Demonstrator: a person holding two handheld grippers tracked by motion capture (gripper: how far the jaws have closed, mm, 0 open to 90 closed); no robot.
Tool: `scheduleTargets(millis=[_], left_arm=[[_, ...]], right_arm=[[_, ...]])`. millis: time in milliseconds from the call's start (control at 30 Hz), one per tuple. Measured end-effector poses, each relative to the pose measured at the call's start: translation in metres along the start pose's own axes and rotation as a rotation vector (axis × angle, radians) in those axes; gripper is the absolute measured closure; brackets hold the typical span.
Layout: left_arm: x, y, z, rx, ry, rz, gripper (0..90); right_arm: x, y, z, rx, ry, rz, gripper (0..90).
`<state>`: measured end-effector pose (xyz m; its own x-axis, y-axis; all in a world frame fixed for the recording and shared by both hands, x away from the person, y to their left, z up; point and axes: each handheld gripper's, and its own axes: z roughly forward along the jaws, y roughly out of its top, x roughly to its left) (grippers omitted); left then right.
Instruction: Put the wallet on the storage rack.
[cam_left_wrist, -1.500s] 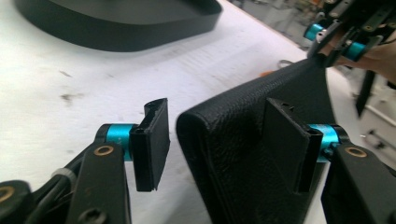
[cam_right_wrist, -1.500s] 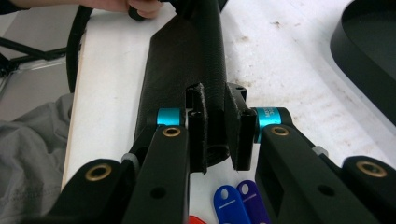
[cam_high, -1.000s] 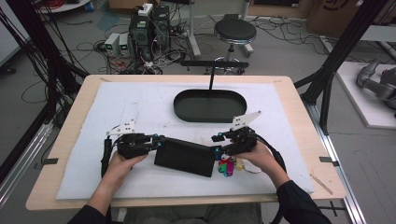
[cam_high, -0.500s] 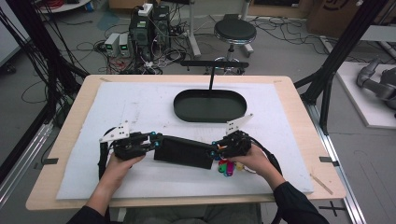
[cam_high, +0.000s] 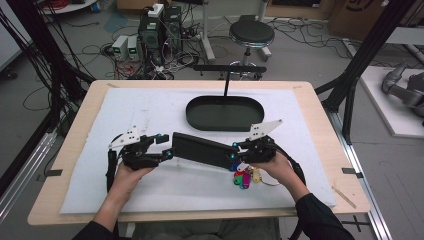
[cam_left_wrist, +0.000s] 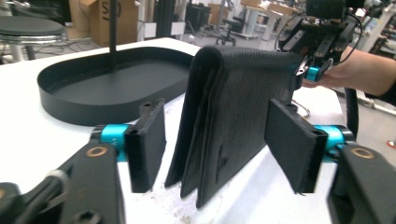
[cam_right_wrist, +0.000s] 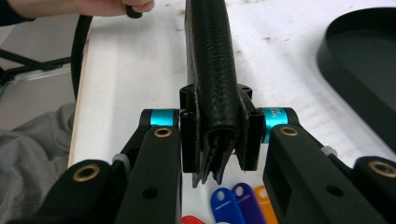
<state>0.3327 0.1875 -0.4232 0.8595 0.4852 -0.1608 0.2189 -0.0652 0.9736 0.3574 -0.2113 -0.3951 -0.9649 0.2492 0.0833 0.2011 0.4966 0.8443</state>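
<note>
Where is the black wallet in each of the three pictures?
High view: the black wallet lies mid-table, stretched between the two grippers.
Left gripper view: it stands on edge at centre, between the open jaws.
Right gripper view: it runs up the middle, clamped by the jaws.
Shared landmark: the black oval tray.

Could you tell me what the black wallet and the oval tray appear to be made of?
The wallet looks like leather or imitation leather: pebbled grain, soft folded layers, matte sheen. The oval tray looks like rigid moulded plastic or coated metal: smooth, even, matte black walls; which one is unclear.
</note>
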Motion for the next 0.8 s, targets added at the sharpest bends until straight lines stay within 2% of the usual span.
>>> scheduleTargets(millis=[100, 167, 367, 433, 533, 567, 800], left_arm=[[0.0, 0.002, -0.001, 0.008, 0.016, -0.009, 33.3], [0.0, 0.003, -0.002, 0.011, 0.025, -0.017, 30.9], [0.0, 0.004, -0.004, 0.014, 0.047, -0.017, 30.3], [-0.001, 0.004, -0.004, 0.023, 0.061, -0.006, 29.8], [-0.003, 0.006, -0.004, 0.039, 0.069, 0.008, 29.7], [-0.005, 0.007, -0.004, 0.049, 0.075, 0.021, 29.7], [-0.014, 0.013, -0.004, 0.066, 0.106, 0.055, 29.8]], right_arm=[[-0.001, 0.0, -0.004, -0.012, -0.013, 0.003, 75.9], [-0.002, 0.002, -0.009, -0.02, -0.041, -0.002, 75.9], [-0.004, 0.004, -0.017, -0.045, -0.07, 0.005, 75.9], [-0.006, 0.004, -0.021, -0.06, -0.096, -0.001, 75.9], [-0.007, 0.005, -0.024, -0.064, -0.106, 0.009, 75.9], [-0.008, 0.007, -0.028, -0.06, -0.127, 0.008, 75.9], [-0.016, 0.014, -0.043, -0.082, -0.183, 0.006, 75.9]])
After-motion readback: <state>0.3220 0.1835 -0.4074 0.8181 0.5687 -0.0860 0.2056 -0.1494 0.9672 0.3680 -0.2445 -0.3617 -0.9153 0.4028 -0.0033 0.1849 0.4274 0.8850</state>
